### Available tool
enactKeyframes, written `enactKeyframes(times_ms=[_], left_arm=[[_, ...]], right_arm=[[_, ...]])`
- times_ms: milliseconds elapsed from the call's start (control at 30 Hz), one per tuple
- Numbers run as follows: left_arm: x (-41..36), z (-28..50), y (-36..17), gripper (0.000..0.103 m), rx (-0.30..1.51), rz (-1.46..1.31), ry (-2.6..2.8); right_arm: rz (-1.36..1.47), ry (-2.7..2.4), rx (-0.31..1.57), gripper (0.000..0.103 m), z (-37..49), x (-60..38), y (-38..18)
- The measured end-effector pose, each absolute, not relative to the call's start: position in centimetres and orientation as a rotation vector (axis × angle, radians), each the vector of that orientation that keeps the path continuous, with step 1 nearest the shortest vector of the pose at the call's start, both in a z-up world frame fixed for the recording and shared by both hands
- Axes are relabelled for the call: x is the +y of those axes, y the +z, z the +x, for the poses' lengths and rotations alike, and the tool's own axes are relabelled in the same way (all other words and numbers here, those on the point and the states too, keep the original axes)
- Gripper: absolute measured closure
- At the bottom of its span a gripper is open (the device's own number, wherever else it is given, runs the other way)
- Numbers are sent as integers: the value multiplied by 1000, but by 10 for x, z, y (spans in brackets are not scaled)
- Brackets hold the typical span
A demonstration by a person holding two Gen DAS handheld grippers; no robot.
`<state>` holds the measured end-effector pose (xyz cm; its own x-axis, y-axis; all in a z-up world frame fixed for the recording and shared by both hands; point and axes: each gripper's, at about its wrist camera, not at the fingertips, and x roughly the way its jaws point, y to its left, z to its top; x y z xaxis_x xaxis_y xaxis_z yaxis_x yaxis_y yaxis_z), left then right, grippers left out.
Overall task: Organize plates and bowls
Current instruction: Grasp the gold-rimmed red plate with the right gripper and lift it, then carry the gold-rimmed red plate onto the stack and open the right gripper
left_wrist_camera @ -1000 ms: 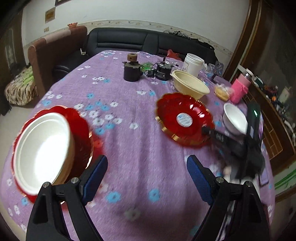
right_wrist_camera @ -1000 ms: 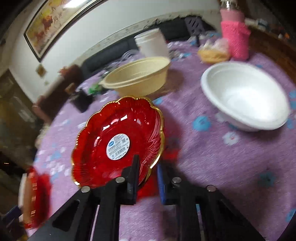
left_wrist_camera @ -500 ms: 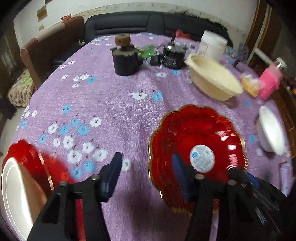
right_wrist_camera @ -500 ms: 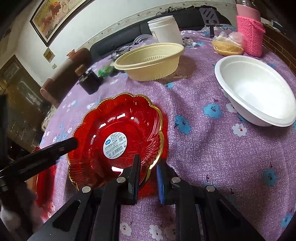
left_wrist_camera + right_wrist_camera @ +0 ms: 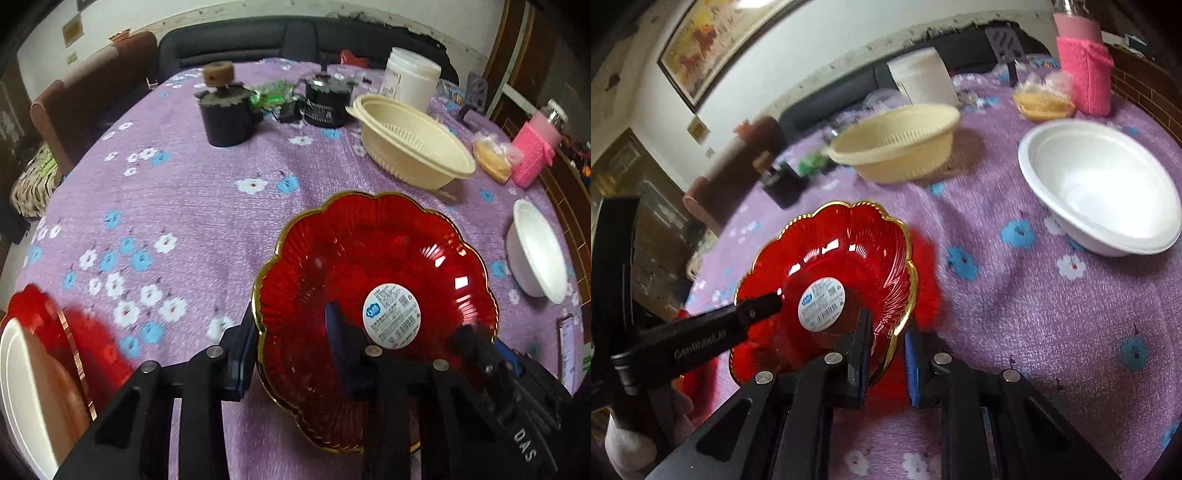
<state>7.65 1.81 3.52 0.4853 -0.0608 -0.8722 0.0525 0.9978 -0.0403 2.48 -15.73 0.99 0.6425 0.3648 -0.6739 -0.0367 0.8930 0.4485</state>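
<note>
A red scalloped plate (image 5: 369,258) with a gold rim and a round label is tilted above the purple flowered cloth. My right gripper (image 5: 888,347) is shut on its near rim and shows at the lower right of the left wrist view as right gripper (image 5: 480,350). My left gripper (image 5: 291,343) straddles the plate's left rim with its jaws closing. One finger is outside the rim and the other lies over the plate's inside; a gap still shows. At the far left a white bowl (image 5: 22,387) sits in another red plate (image 5: 48,317).
A loose white bowl (image 5: 1100,188) and a cream bowl (image 5: 897,147) stand beyond the plate. Further back are two black cups (image 5: 229,118), a white jar (image 5: 410,81), a pink-sleeved bottle (image 5: 535,151) and bagged food (image 5: 491,158). A sofa and a chair ring the table.
My left gripper swung right, away from the stacked bowl and plate, to the red plate's left rim, and its jaws narrowed. The right gripper kept its hold and stayed in place.
</note>
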Motion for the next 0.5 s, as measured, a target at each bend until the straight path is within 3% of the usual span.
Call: enactKeyframes(times_ms=[267, 500], left_arm=[[50, 22, 78, 69, 942, -44, -51], [121, -45, 115, 68, 807, -123, 24]], right_arm=[[406, 334, 742, 85, -4, -134, 37], [330, 450, 707, 85, -37, -59, 70]])
